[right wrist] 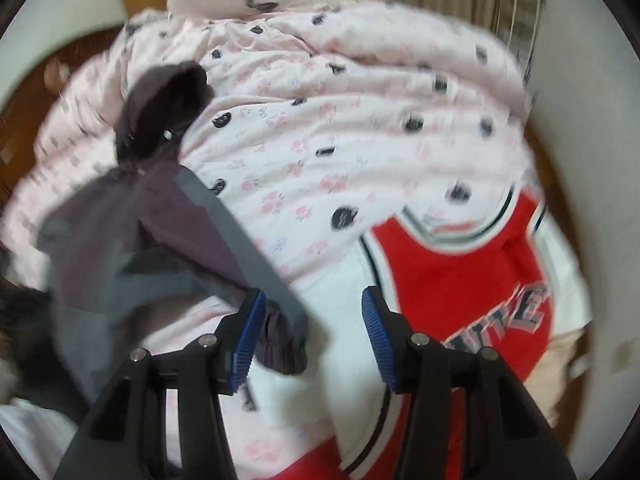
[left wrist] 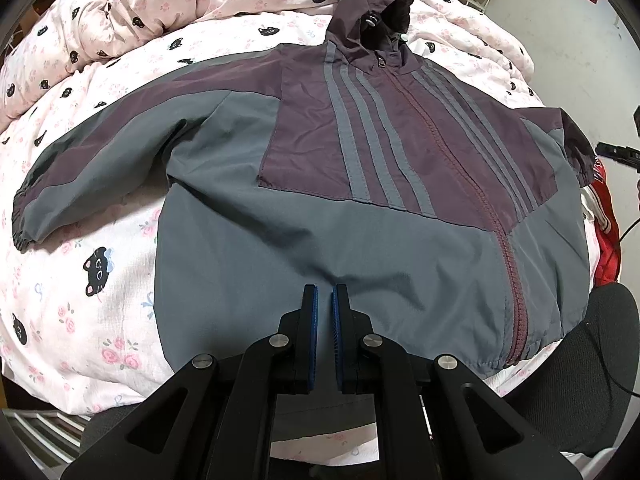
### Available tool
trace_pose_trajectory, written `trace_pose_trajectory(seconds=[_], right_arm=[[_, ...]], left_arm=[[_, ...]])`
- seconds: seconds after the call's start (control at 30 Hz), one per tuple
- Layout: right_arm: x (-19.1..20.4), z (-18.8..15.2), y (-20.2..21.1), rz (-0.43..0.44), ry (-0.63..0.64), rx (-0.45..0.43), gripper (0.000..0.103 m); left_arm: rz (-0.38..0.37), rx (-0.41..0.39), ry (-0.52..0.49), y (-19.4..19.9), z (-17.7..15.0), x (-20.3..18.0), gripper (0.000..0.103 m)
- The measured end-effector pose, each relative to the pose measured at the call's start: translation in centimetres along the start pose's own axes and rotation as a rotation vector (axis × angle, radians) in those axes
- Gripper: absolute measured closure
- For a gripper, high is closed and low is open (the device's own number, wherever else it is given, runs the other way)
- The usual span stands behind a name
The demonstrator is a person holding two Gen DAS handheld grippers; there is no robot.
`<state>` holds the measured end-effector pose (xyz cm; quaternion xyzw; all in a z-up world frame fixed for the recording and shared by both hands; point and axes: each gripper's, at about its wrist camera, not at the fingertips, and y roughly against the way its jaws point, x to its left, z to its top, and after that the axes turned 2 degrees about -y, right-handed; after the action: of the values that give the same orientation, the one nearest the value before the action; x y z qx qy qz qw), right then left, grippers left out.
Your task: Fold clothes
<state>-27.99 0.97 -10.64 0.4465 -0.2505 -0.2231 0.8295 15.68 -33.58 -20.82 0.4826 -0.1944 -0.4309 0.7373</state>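
Note:
A grey and maroon hooded jacket point(left wrist: 360, 184) lies spread face up on the bed, zipper closed, hood at the far end, left sleeve stretched out to the left. My left gripper point(left wrist: 325, 294) hovers over the jacket's lower hem, jaws nearly closed with a narrow gap and nothing between them. In the blurred right wrist view the jacket's right sleeve point(right wrist: 224, 240) runs toward me, its cuff point(right wrist: 280, 344) lying between the wide-open jaws of my right gripper point(right wrist: 314, 300). The jaws do not grip it.
A pink floral quilt with black cat faces point(left wrist: 100, 280) covers the bed. A red and white basketball jersey point(right wrist: 460, 272) lies to the right of the jacket; it also shows in the left wrist view point(left wrist: 604, 236). A black chair point(left wrist: 592, 360) stands at the bed's near right corner.

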Motion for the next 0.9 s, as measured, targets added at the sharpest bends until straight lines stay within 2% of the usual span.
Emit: trace_pose_trajectory(seconds=[0.2, 0.33, 0.37, 0.4, 0.43, 0.63, 0.77, 0.83, 0.9], right_arm=[[-2.8, -2.7, -2.9, 0.208, -0.156, 0.059, 0.052], [-2.4, -4.1, -5.1, 0.231, -0.185, 0.066, 0.054], [-2.2, -4.3, -5.6, 0.235, -0.189, 0.063, 0.068], [-2.2, -4.3, -5.9, 0.249, -0.2, 0.059, 0.088], [-2.3, -4.2, -6.2, 0.268, -0.214, 0.053, 0.09], [-4.2, -2.3, -2.8, 0.444, -0.321, -0.003, 0.093], [-7.6, -0.9, -0.7, 0.54, -0.485, 0.045, 0.094], [-9.3, -0.5, -0.3, 0.535, -0.548, 0.074, 0.094], [-9.9, -0.2, -0.6, 0.496, -0.557, 0.098, 0.094]], left_arm=[[0.003, 0.006, -0.004, -0.2, 0.1, 0.0, 0.097], [0.009, 0.012, -0.009, -0.2, 0.2, -0.1, 0.097], [0.011, 0.013, -0.01, -0.2, 0.2, -0.1, 0.097], [0.012, 0.014, -0.01, -0.2, 0.2, -0.1, 0.097], [0.012, 0.014, -0.01, -0.2, 0.2, -0.1, 0.097], [0.015, 0.013, -0.009, -0.1, 0.2, -0.1, 0.097], [0.015, 0.014, -0.009, -0.2, 0.2, -0.1, 0.097], [0.016, 0.014, -0.009, -0.3, 0.2, -0.1, 0.097], [0.017, 0.014, -0.01, -0.3, 0.2, -0.1, 0.097]])
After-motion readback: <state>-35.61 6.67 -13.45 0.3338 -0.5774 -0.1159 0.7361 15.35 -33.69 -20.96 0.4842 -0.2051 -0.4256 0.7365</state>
